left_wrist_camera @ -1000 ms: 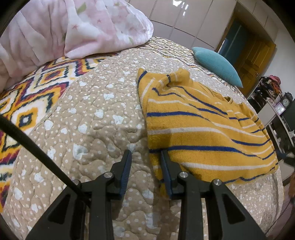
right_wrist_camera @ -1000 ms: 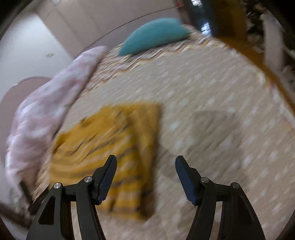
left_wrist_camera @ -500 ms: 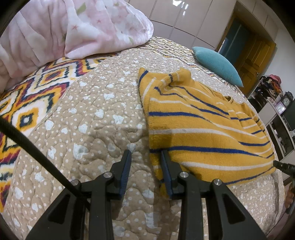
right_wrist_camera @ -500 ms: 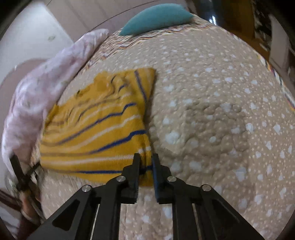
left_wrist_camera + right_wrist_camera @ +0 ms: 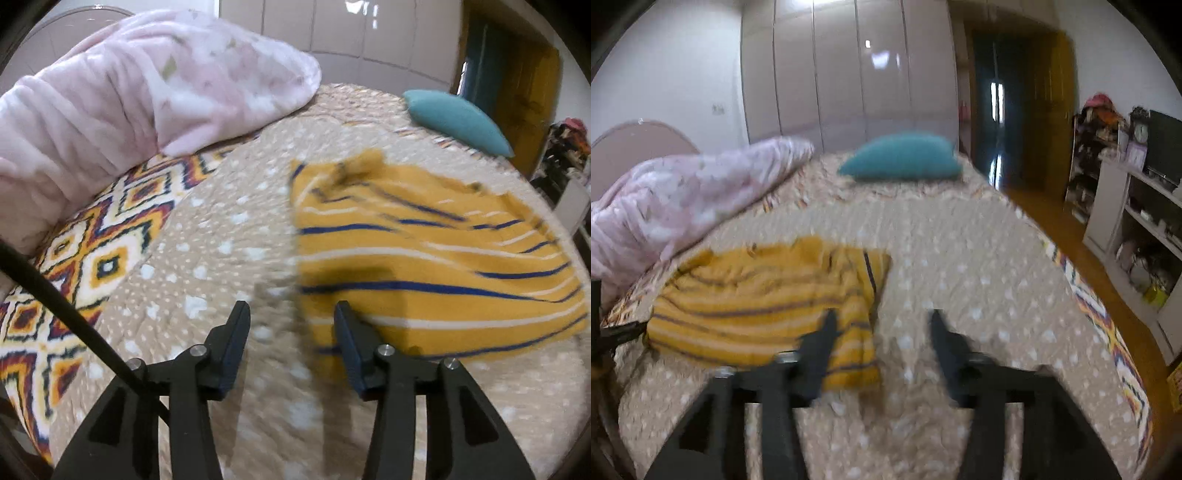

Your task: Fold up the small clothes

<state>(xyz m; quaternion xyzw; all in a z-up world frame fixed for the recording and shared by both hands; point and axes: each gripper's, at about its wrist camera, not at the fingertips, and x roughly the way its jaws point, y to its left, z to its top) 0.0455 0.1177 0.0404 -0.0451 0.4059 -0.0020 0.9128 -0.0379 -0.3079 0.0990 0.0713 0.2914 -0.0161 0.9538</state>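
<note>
Bedroom: bed (image 5: 229,258) under a beige dotted quilt, patterned blanket (image 5: 74,280) at left of the left wrist view, pink duvet (image 5: 140,85) upper left, teal pillow (image 5: 458,122) upper right, wardrobe (image 5: 846,70) behind. Yellow striped shirt (image 5: 424,266) lies flat on the quilt, centre-right in the left view, lower left in the right view. Left gripper (image 5: 291,321) at bottom centre, jaws opening; the shirt's near-left edge shows in the gap but neither pad touches it. Right gripper (image 5: 881,332) at bottom centre, jaws opening, blurred; its left finger overlaps the shirt's near corner in frame, bare quilt between the jaws, no grip. Shelves (image 5: 1137,221) at right edge.
</note>
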